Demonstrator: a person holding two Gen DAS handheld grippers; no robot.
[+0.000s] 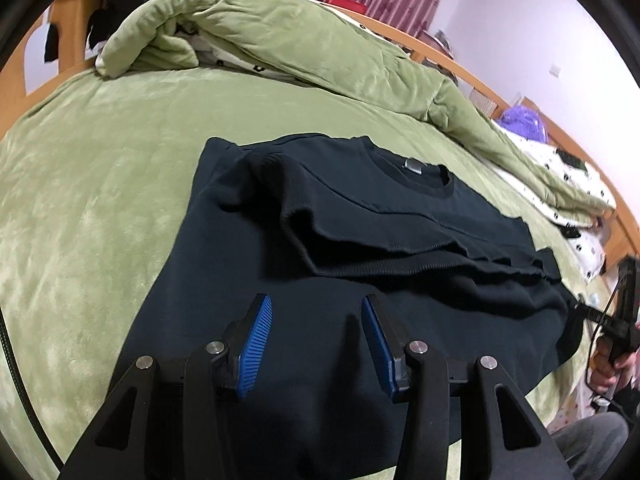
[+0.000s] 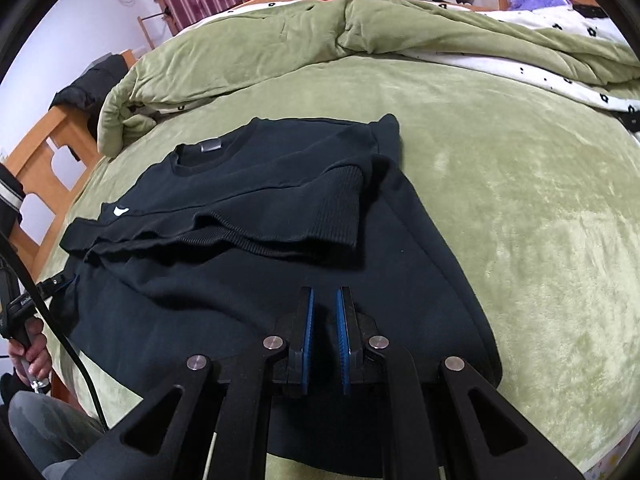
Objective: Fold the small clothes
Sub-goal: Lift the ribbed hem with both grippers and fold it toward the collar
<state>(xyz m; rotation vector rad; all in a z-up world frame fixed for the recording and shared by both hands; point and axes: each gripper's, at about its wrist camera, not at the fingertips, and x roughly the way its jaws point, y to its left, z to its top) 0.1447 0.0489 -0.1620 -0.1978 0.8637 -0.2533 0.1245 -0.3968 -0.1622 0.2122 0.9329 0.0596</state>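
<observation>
A black sweatshirt [image 1: 360,216] lies flat on the green bed cover, neck away from me, with a grey label at the collar [image 1: 414,167]. Both ribbed-cuff sleeves are folded across its chest. In the right wrist view the same sweatshirt [image 2: 248,208] shows a small white logo [image 2: 119,211]. My left gripper [image 1: 316,300] hovers over the lower body of the garment, its blue pads apart and nothing between them. My right gripper [image 2: 325,291] is over the hem end too, pads drawn together to a narrow slit with no cloth in it.
A bunched green quilt [image 1: 280,40] with white patterned lining lies along the far side of the bed. The wooden bed frame [image 2: 44,152] runs at the left. A purple plush [image 1: 520,122] sits far right. A hand [image 2: 32,352] holds the other gripper's handle.
</observation>
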